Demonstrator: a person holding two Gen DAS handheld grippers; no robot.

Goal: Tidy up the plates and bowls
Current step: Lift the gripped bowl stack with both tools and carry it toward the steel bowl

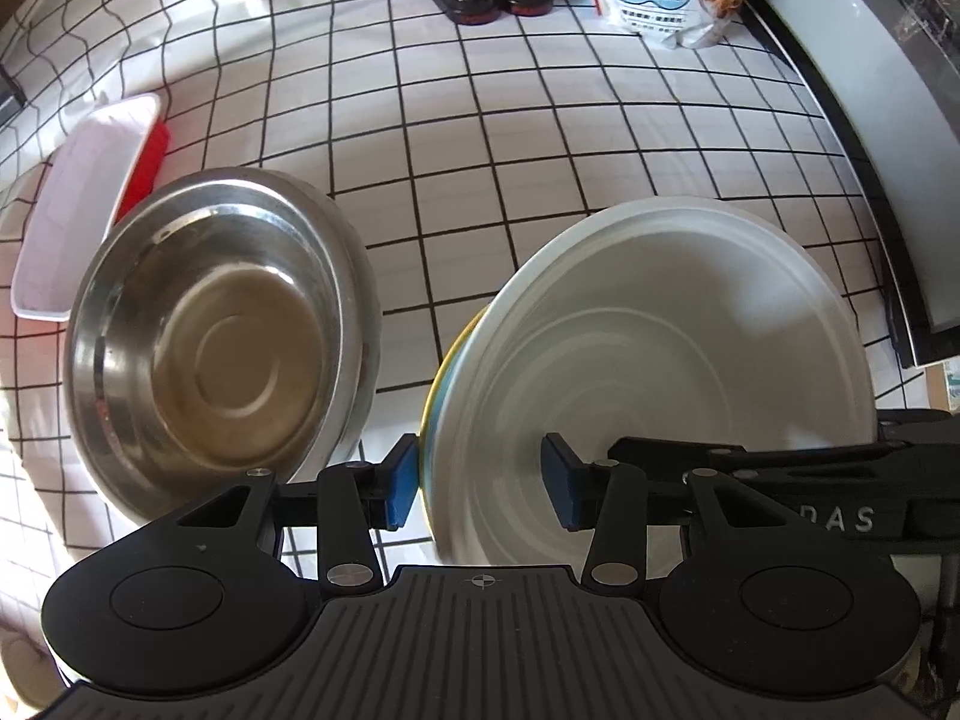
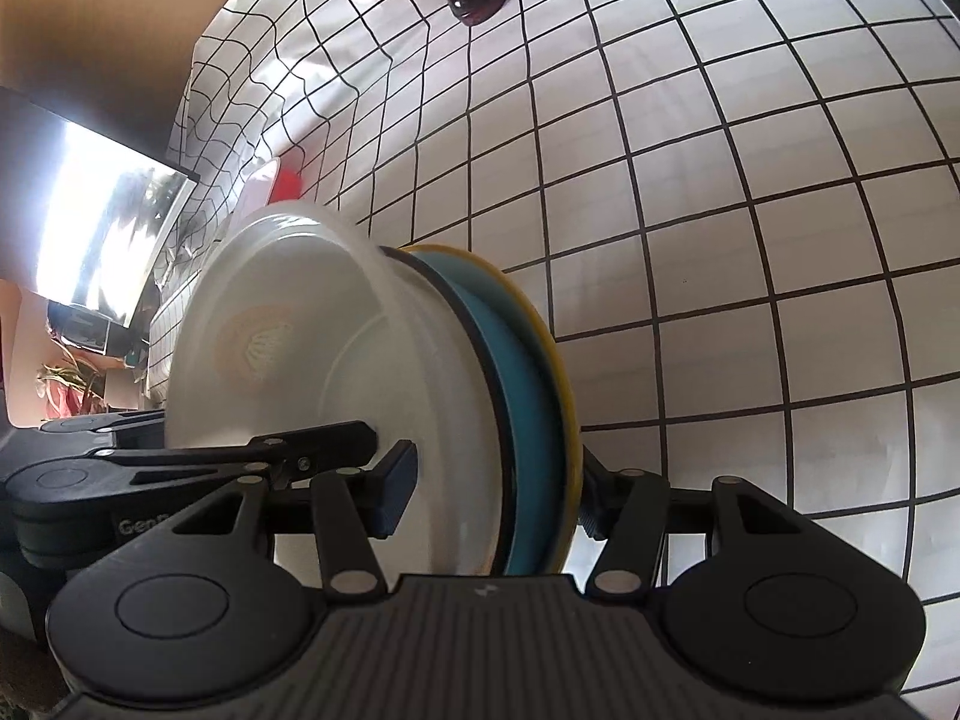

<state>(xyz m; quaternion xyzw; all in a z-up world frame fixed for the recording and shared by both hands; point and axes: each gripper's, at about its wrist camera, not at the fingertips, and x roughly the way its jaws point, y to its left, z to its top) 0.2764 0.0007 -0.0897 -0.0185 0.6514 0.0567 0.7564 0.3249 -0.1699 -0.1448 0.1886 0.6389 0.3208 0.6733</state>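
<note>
The left gripper stood spread, its pads astride the rim of the plate stack, not pinching. The right gripper clamped that stack upright above the checked table, beside the steel bowl. Best close squarely before transferring weight.

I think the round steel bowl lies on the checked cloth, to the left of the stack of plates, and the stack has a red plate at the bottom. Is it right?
Not quite. The round steel bowl does lie on the checked cloth, left of the stack of plates, but the bottom plate is yellow, under a blue one. The right wrist view shows this best.
</note>
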